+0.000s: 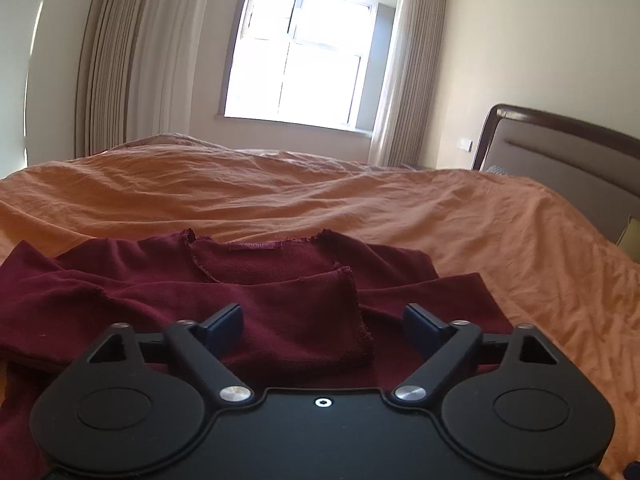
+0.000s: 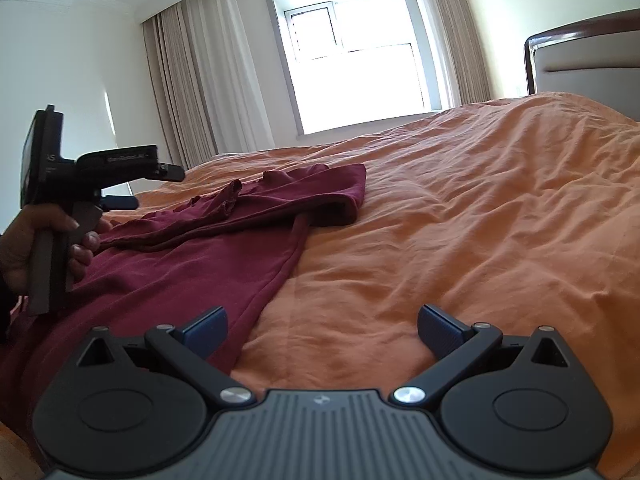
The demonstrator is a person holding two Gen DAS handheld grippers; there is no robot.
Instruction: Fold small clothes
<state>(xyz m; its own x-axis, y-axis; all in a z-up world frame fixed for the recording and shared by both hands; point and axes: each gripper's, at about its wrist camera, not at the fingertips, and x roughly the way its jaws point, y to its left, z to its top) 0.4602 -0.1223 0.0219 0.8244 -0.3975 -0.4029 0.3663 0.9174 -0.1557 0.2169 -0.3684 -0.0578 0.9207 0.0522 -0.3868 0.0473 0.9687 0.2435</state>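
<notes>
**Maroon top spread on the bed, both claws held apart**

A maroon top (image 1: 248, 292) is seen lying on the orange bedspread (image 1: 360, 208), its neckline turned to the far side and one sleeve folded across its chest. Its near hem is hidden behind the body of the left gripper (image 1: 322, 322), whose jaws are spread wide with nothing between them; whether the pads touch the cloth cannot be told. In the right wrist view, the garment (image 2: 208, 248) is cut off at the left edge and partly covered by the hand (image 2: 36, 248) holding the left tool. The right gripper (image 2: 320, 330) is likewise held open and empty, over the garment's right edge and bare bedspread (image 2: 460, 220). Beyond the bed, a window (image 1: 296, 56) is washed out by glare, flanked by curtains (image 1: 120, 60). Only part of the headboard (image 1: 560, 160) is visible at the right.
</notes>
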